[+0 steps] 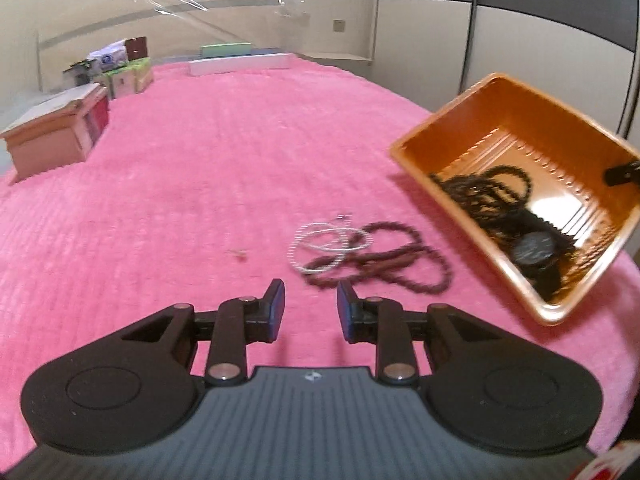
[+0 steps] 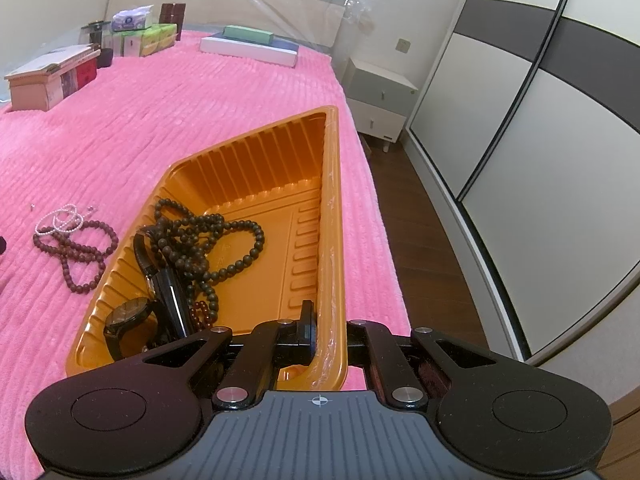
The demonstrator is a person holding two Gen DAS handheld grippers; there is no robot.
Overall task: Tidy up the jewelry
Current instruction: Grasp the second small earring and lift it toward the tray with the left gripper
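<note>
Fingers of right gripper (image 2: 325,330) clamp orange tray (image 2: 334,216) rim; left gripper (image 1: 311,306) parted, empty; nightstand (image 2: 380,98) right-view only.

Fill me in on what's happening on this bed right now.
A person is sorting jewelry with two handheld grippers. The right gripper is clamped on the rim of the orange tray, holding it tilted; a dark bead necklace and a wristwatch already lie inside. The left gripper is open, just short of the reddish-brown bead strand and white bead bracelet, tangled together on the pink blanket.
</note>
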